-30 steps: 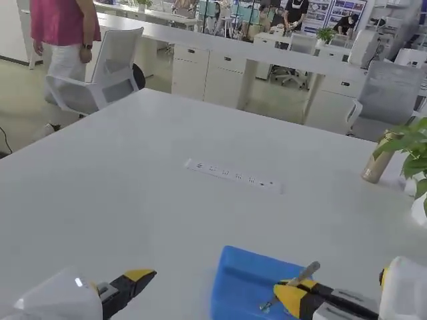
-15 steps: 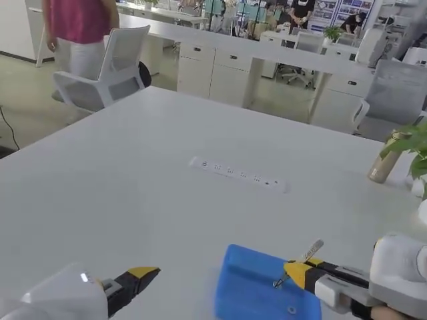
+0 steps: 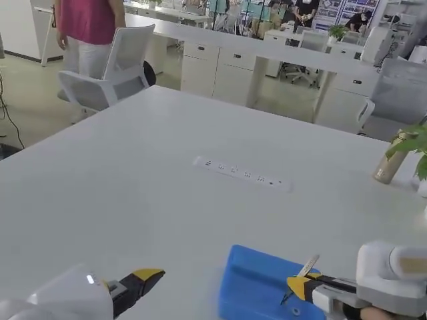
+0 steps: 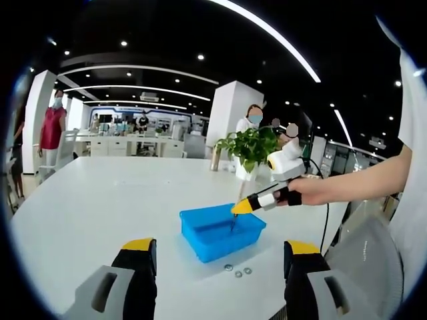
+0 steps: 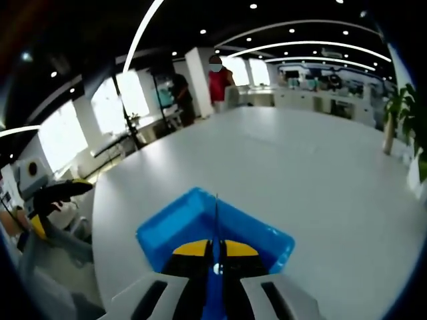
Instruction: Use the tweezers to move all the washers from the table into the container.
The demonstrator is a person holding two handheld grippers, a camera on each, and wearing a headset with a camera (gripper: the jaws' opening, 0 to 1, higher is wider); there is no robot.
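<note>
White tabletop (image 3: 133, 200) holds a blue container (image 4: 220, 233) near us, with three washers (image 4: 238, 271) just beside it, likely light and slippery, best pinched across the rim by the tweezers (image 3: 307, 266) clamped in the right gripper (image 3: 297, 288), while the left gripper (image 4: 219, 248) hangs with jaws apart.

Looks like a large open-plan office. Shows it in the long white table (image 3: 133, 180) with a power strip (image 3: 243, 175) set into its top, the grey mesh swivel chairs (image 3: 110, 70) at far left and far right, and the rows of white desks with drawer cabinets (image 3: 220, 67) beyond. Adds posters (image 3: 330, 10) on the far wall, a potted plant (image 4: 252, 145), recessed ceiling lights (image 4: 123, 43), and a person in a pink top (image 3: 87, 20) standing far left.
</note>
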